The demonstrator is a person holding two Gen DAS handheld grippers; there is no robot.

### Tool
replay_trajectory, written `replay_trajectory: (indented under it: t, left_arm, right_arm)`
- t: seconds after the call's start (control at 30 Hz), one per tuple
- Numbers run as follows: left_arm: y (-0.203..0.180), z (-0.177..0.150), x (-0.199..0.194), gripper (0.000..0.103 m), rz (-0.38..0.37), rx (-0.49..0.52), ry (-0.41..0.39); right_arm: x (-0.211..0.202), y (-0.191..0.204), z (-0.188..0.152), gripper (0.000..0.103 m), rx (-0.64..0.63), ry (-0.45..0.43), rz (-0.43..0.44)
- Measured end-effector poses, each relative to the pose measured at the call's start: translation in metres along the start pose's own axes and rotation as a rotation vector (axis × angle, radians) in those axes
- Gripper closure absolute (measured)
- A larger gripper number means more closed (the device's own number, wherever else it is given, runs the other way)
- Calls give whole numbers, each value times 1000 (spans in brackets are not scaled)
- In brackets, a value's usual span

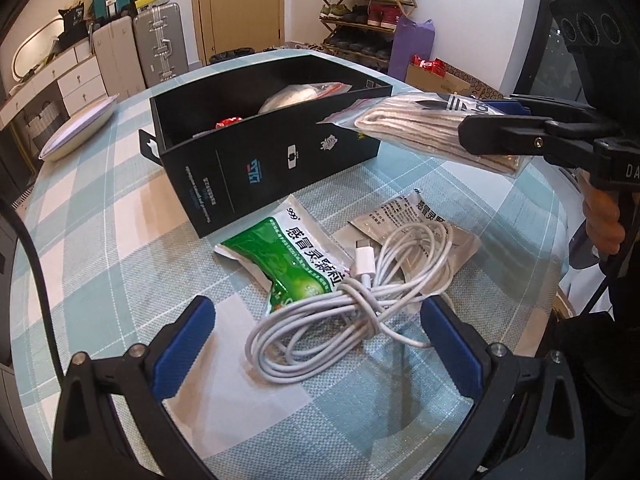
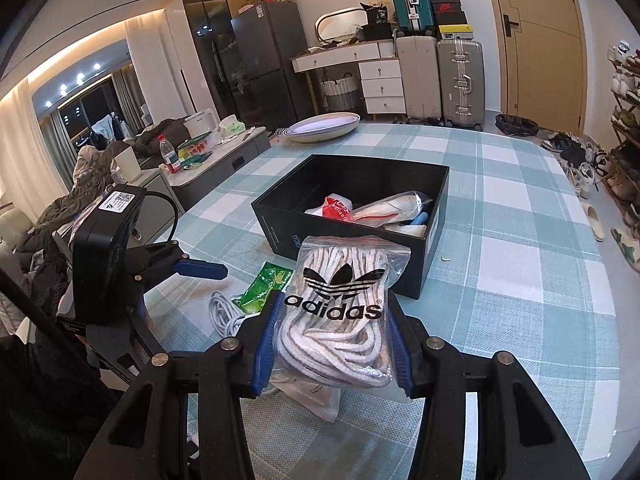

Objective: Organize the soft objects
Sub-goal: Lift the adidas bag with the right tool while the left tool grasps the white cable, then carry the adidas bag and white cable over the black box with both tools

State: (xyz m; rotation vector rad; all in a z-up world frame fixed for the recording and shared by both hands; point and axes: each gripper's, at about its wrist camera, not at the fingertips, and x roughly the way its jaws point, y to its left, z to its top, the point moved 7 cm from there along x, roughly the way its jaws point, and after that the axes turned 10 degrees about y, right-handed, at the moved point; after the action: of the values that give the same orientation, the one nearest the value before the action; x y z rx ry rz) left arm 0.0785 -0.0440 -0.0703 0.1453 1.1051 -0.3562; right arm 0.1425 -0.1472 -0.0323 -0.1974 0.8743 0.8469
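Note:
My right gripper is shut on a clear adidas bag of white laces and holds it above the table, just short of the black box. It also shows in the left wrist view, near the box's right end. The box holds a red packet and a white bundle. My left gripper is open, its blue pads either side of a coiled white cable. The cable lies on a green sachet and a silver sachet.
The round table has a green-and-white checked cloth. A white oval dish sits at its far edge. Suitcases, a door and a shoe rack stand beyond the table.

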Motion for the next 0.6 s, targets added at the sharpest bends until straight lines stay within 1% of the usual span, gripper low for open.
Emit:
replay_trajectory:
  t: [0.13,0.2,0.23,0.27,0.3,0.33,0.37,0.5,0.53,0.6]
  left_arm:
    - [1,1,2,0,-15,-20,3]
    - [0,0,7,2,-26,-27,20]
    - [-1,-1,10,6,-23,-20,29]
    - [-4,-2,12,14,-22,-11,38]
    - [-6,-4,15,18,-19,-1,52]
    - [-7,-4,15,22,6,12,51]
    - [-8,-5,14,25,17,22,54]
    - [-7,-8,10,35,-3,37,56]
    - [-7,-9,8,40,-2,44,54]
    - [-5,-10,6,46,-2,53,51]
  right_arm:
    - [1,0,0,55,3,1,1]
    - [1,-1,0,55,2,1,1]
    - [1,-1,0,55,2,1,1]
    - [1,-1,0,55,2,1,1]
    - [1,-1,0,55,2,1,1]
    - [1,-1,0,55,3,1,1]
    - [1,-1,0,55,3,1,1]
    - [4,-2,-2,55,5,3,-1]
    - [4,-2,-3,55,6,3,-1]
    - [5,-3,-5,55,6,3,-2]
